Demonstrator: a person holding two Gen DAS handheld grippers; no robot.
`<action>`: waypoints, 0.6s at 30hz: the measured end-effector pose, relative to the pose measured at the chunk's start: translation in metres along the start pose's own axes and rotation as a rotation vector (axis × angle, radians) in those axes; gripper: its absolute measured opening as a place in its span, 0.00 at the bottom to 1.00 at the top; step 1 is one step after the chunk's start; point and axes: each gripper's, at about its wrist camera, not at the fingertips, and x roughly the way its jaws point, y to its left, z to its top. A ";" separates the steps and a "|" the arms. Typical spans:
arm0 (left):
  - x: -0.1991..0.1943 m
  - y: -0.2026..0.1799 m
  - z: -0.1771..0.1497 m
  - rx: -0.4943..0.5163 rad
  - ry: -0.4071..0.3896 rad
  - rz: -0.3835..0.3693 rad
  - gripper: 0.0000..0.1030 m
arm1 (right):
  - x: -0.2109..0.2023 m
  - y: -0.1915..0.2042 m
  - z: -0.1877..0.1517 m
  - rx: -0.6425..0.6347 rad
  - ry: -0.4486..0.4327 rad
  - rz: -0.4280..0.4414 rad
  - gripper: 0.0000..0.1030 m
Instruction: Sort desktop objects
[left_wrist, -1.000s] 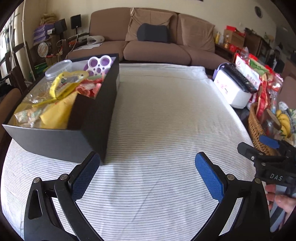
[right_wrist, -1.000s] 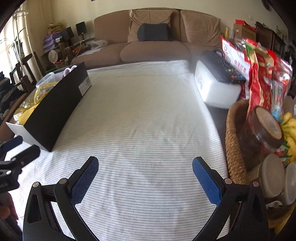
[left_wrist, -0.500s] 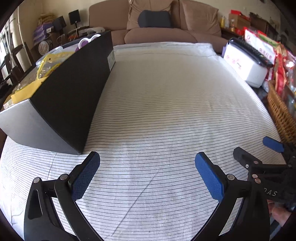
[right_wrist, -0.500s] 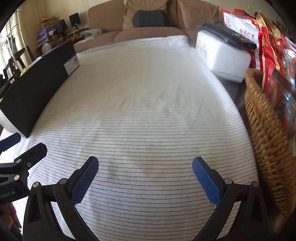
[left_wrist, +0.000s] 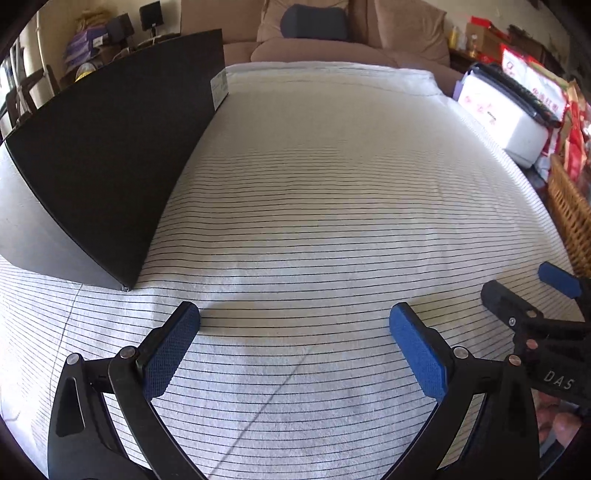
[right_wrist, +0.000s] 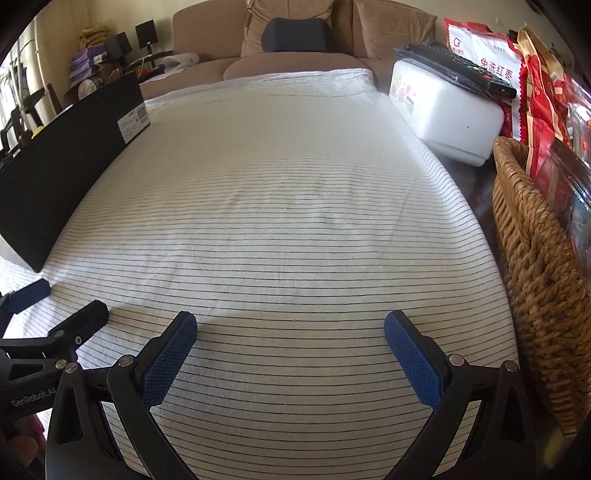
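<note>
desktop objects are sitting at the edges of the surface (right_wrist: 295, 221), which is wearing a white cloth with thin dark stripes and lying bare through its middle. on the left side a black box (left_wrist: 110, 158) with a white label on its end is standing on the cloth; from this low angle its contents are hidden. on the right a white container (right_wrist: 443, 110) is carrying a black remote control (right_wrist: 461, 70) on its lid, and red snack bags (right_wrist: 535, 85) are leaning behind a woven wicker basket (right_wrist: 535, 258) at the surface's right edge. a brown sofa (right_wrist: 295, 40) with a dark cushion is showing beyond the far edge. the left claw (left_wrist: 294, 354) is hovering low over the near cloth with its blue pads (left_wrist: 170, 347) spread wide apart and nothing between them. the right claw (right_wrist: 290, 354) is hanging just beside it, likewise spread wide and empty. nothing is lying between either claw and the objects at the sides.
</note>
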 end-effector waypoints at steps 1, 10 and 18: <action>0.000 0.000 0.000 0.002 -0.002 0.000 1.00 | 0.000 0.002 0.000 -0.009 0.002 -0.009 1.00; 0.001 -0.001 0.001 0.001 -0.004 -0.001 1.00 | 0.000 0.001 -0.001 -0.005 0.002 -0.007 1.00; 0.001 -0.001 0.001 0.001 -0.004 -0.001 1.00 | 0.000 0.001 -0.001 -0.005 0.002 -0.007 1.00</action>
